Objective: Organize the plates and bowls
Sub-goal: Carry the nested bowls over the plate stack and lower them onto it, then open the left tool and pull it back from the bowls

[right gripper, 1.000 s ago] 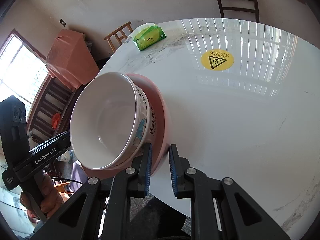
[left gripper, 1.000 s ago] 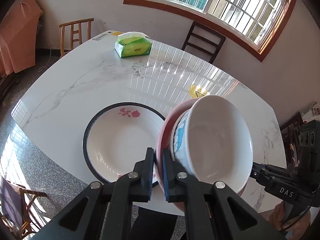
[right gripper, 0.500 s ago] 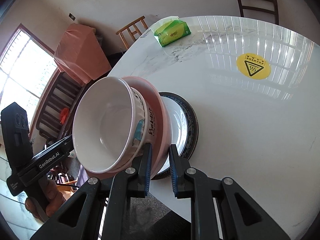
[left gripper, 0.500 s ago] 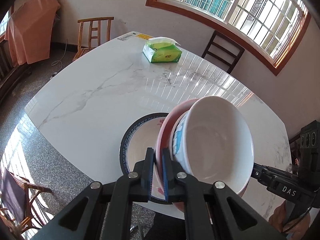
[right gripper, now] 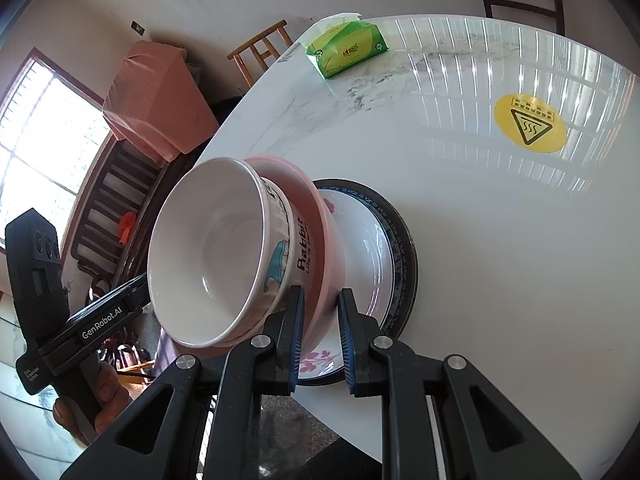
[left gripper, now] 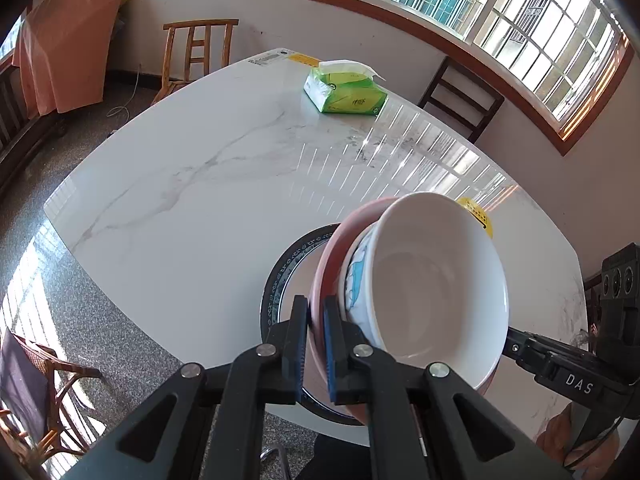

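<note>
Marble counter (left gripper: 208, 184) carries the blue-rimmed plate (right gripper: 394, 240) near my edge; tissue pack (left gripper: 344, 92) and yellow heat sticker (right gripper: 530, 124) sit well apart from it, so the landing spot is free. Pink dish (right gripper: 320, 216) with the white bowl (left gripper: 432, 280) nested inside hangs tilted over that plate, held from both sides so the stack stays balanced. Left gripper (left gripper: 316, 344) fingers are clamped on the pink rim on its side; right gripper (right gripper: 320, 340) fingers pinch the opposite rim. My read: stacking largest underneath, so the next step is levelling and lowering onto the plate. Risk: bowl sliding in the tilted dish.
</note>
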Tool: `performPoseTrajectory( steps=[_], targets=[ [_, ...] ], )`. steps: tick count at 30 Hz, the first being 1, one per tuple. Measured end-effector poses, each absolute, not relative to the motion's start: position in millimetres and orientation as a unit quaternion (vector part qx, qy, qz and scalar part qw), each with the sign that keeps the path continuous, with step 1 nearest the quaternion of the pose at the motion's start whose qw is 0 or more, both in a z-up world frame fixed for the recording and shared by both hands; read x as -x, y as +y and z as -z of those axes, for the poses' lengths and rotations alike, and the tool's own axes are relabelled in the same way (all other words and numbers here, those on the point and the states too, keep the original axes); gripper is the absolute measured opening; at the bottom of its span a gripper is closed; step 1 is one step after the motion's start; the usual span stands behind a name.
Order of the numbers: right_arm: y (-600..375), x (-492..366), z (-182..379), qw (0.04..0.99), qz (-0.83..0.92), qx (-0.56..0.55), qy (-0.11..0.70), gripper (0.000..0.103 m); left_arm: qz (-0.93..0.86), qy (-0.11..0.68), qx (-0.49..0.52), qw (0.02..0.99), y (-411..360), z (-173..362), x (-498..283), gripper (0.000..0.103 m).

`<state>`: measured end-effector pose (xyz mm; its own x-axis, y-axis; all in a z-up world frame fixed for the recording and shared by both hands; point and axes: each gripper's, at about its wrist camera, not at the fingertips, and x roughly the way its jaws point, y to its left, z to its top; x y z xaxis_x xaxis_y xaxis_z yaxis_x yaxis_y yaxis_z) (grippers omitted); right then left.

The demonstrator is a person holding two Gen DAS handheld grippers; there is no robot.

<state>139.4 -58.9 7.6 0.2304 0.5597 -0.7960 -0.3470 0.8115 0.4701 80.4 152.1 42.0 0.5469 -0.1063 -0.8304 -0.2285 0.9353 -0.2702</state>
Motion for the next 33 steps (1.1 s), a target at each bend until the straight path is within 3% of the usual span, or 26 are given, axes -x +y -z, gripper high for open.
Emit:
performPoseTrajectory(
  steps=[15,24,29,33],
  targets=[
    [-62,-145,1,0.772,-0.283,-0.105,0.559,0.017,-0.025,0.49,0.183,0.852,154,-26,-88,0.006],
    [-68,-141,4,0.783,-0.294,-0.126,0.533,0.018,-0.031,0.434,0.148,0.888,145,-27,-78,0.008],
    [-62,-131,-1,0.82,-0.288,-0.094,0.485,0.02,-0.045,0.389,0.126,0.912,141,-23,-69,0.013],
    [-59,-122,-6,0.854,-0.271,-0.063,0.441,0.02,-0.077,0.356,0.087,0.927,135,-20,-62,0.029]
  ],
)
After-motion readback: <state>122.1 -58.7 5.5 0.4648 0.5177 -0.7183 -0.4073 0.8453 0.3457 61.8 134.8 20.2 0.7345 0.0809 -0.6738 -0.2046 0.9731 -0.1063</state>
